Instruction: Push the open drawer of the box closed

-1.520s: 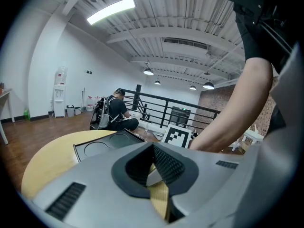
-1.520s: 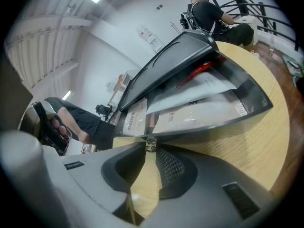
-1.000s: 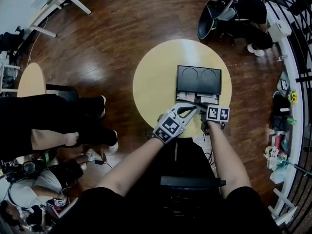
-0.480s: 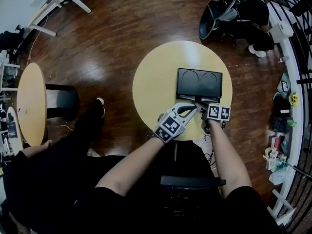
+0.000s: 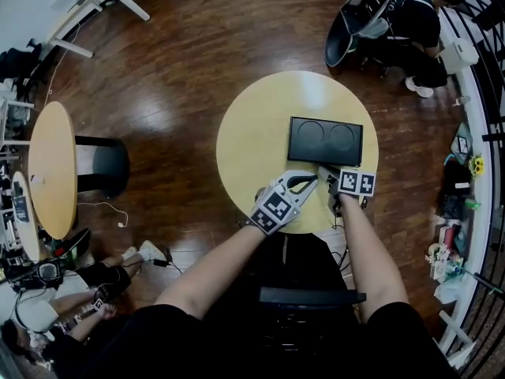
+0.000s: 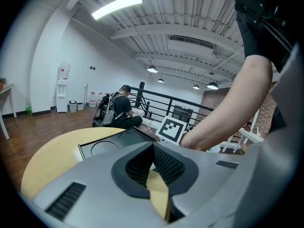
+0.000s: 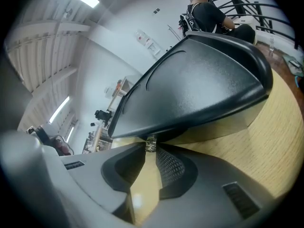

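A black box (image 5: pixel 325 140) with two round recesses in its lid stands on the round yellow table (image 5: pixel 252 125), its drawer flush with the front. My right gripper (image 5: pixel 325 170) is at the box's front edge. In the right gripper view the jaws (image 7: pixel 151 150) are shut on the drawer's small metal knob (image 7: pixel 151 144) under the box's lid (image 7: pixel 199 84). My left gripper (image 5: pixel 314 179) hovers just left of it, shut, with nothing between its jaws (image 6: pixel 153 148). The box (image 6: pixel 114 139) lies beyond it.
A person sits on a chair (image 5: pixel 387 14) beyond the table at the upper right. A second round table (image 5: pixel 51 176) stands at the left. Railing and clutter (image 5: pixel 465 172) line the right side. Another person (image 5: pixel 55 306) is low at the lower left.
The drawer, open with white contents a second ago, has slid shut into the box. Both grippers moved forward with it. A person in black at the left has left that spot.
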A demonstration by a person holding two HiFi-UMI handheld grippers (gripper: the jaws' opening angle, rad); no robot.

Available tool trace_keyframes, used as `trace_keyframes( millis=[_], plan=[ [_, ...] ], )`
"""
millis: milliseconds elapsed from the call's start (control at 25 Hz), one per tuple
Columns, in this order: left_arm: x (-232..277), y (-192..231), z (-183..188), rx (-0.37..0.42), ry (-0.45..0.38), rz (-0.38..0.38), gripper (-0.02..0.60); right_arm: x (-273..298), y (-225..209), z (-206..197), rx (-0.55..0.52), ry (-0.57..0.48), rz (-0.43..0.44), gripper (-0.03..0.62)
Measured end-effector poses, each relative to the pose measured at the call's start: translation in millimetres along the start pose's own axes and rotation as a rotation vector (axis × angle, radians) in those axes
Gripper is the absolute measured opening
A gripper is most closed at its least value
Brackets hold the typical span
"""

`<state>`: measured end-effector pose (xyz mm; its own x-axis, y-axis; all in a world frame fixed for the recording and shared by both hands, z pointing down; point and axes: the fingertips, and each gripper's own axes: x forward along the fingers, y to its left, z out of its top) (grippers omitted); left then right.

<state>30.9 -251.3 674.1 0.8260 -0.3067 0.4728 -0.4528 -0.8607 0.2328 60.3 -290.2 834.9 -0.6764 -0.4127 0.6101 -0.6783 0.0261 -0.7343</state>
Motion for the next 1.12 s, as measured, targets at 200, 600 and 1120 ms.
trace_keyframes(
  millis=[200,600,1120],
  plan=[
    [-7,10,-4,-0.016,-0.002,0.011,0.037,6,5,-1,0.003,-0.01,0.002,0.071],
    [-11,7,9,-0.016,-0.016,0.018,0.037,-18,11,-16,-0.002,-0.016,0.041,0.138],
    [-81,-46,85,0.019,-0.158,-0.036,0.035,-151,163,24,-0.395,-0.336,0.207,0.008]
  ],
)
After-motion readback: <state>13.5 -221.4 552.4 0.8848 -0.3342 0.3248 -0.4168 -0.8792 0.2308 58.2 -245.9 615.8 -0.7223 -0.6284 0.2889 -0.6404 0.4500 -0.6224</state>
